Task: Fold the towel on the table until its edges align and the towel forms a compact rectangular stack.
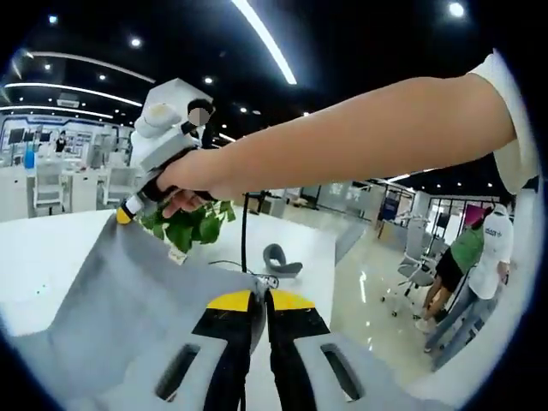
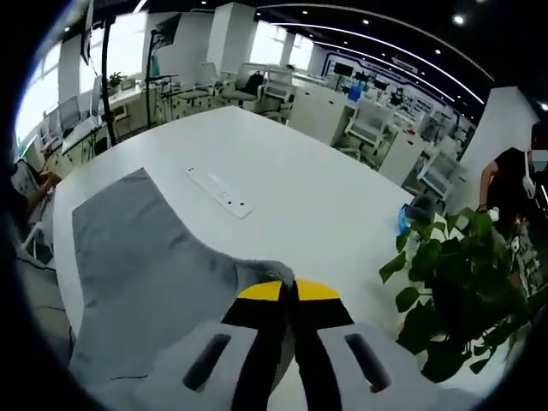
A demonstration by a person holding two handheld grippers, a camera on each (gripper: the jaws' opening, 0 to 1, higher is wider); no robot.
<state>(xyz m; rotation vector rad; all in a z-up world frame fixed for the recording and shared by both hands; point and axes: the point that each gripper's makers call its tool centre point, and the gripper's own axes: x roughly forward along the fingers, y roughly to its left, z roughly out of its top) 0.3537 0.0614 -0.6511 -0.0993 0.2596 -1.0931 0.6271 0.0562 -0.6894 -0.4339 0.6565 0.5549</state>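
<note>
We had the left gripper (image 1: 259, 300) and the right gripper (image 2: 289, 291) each clamped on a corner of the gray towel (image 2: 137, 248), lifting that edge off the white tabletop (image 2: 300, 188) toward twelve o'clock, probably to fold it.

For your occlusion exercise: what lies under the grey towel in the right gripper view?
The white table continues beneath the grey towel. The right tongs pinch its raised corner. Anything beneath the cloth is hidden.

Left tongs (image 1: 260, 299) pinch the grey towel (image 1: 128, 300) (right tongs (image 1: 126, 214) grip its far corner).
</note>
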